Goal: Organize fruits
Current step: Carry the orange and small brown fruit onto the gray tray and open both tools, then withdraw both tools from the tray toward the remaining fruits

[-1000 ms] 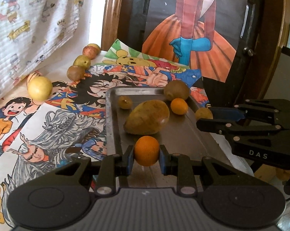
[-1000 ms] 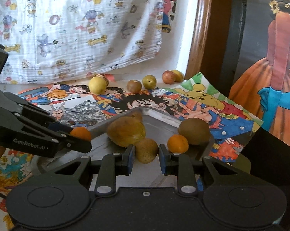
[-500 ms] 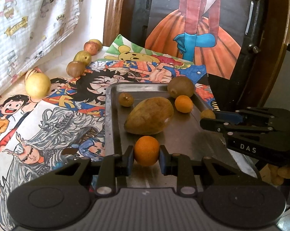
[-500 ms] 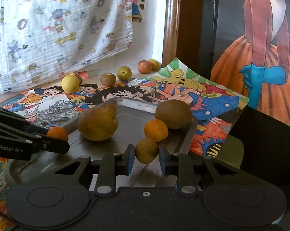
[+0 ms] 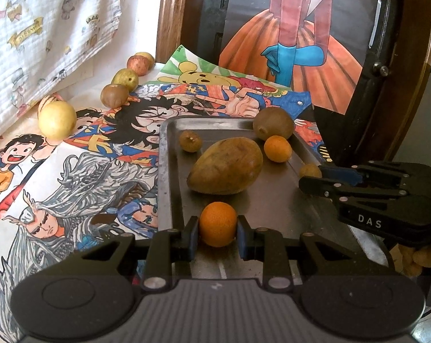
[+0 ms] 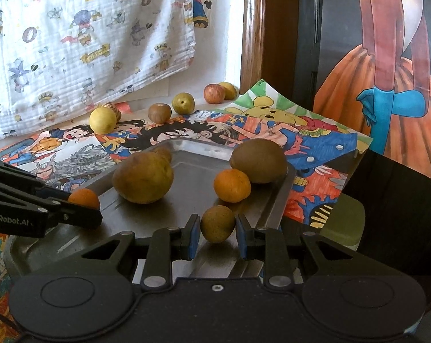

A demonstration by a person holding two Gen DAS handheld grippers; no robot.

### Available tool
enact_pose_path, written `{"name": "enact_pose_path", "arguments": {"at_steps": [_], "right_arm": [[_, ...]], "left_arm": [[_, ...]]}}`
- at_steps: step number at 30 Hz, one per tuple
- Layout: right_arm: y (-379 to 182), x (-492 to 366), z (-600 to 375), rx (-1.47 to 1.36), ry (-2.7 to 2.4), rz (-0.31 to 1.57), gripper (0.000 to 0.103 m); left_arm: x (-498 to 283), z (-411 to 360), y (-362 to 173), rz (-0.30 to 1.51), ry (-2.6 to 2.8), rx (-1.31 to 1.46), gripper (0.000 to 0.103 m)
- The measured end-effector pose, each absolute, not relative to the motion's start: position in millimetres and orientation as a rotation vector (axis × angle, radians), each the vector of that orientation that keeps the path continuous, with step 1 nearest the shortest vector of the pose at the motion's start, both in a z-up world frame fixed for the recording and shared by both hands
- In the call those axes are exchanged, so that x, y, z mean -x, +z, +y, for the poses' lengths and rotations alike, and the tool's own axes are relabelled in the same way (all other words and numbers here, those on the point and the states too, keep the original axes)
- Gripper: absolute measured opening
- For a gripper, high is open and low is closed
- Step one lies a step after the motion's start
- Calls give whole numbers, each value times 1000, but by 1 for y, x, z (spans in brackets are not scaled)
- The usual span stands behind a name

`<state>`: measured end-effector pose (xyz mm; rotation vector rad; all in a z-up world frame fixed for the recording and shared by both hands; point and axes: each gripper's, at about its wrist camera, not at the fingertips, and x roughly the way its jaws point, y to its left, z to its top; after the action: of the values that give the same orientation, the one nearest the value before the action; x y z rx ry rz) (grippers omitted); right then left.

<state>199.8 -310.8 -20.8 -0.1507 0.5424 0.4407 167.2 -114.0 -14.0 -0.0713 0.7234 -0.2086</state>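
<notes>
Over the metal tray [image 5: 169, 171], our left hand-held gripper [image 5: 218, 235] pinched a small orange [image 5: 217, 223] and our right hand-held gripper [image 6: 217, 233] a brownish fruit [image 6: 217, 223], best lowered gently before releasing.

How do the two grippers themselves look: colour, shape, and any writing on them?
Both grippers are black, with a ribbed body, two round discs and silver screws. The left gripper and right gripper have blue pads on the fingers. White lettering reads "DAS" and "GenRobot.AI".

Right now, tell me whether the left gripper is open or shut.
Shut on fruit: the left gripper has both blue pads pressed against the sides of a small orange, at the near end of the metal tray.
</notes>
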Motion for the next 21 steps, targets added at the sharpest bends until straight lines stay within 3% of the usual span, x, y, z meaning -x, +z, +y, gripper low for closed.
{"name": "enact_pose_path", "arguments": {"at_steps": [9,14,18,21], "right_arm": [[-22,-201,-313,138,431,559,30],[-19,-200,-314,124,419,568,35],[-12,-193,-316,111,399,555,47],[-3,-187,-318,106,383,543,54]], "left_arm": [[-167,-115,-15,728,-205,75,31],[-164,-111,-10,720,-202,99,46],[-153,-109,1,673,-183,105,63],[-146,-105,10,641,-164,114,69]]}}
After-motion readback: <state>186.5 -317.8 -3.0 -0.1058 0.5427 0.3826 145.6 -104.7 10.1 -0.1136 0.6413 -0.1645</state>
